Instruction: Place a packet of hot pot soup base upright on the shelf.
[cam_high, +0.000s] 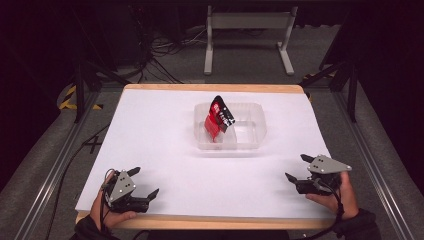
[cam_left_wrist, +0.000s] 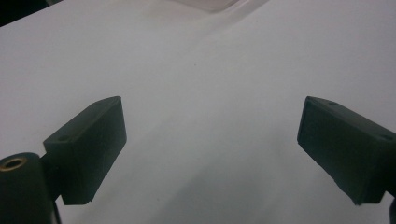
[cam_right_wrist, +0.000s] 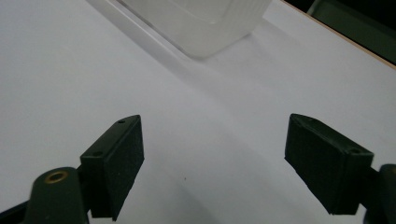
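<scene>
At the near left edge of the desk (cam_high: 165, 150), the left tongs (cam_high: 145, 182) sit with jaws apart, nothing between them. At the near right, the right tongs (cam_high: 296, 167) also stand apart and empty. Well beyond both, near the desk's middle and toward its far side, a clear plastic tray (cam_high: 250, 131) holds a red and black packet (cam_high: 219, 119) leaning upright in its left part. White writing on the packet is too small to read.

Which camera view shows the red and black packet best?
The high view. There the packet stands tilted in the clear tray, with its full shape and colours visible. The left gripper view catches just a corner of the tray at the top edge; the right gripper view shows a tray wall, no packet visible.
</scene>
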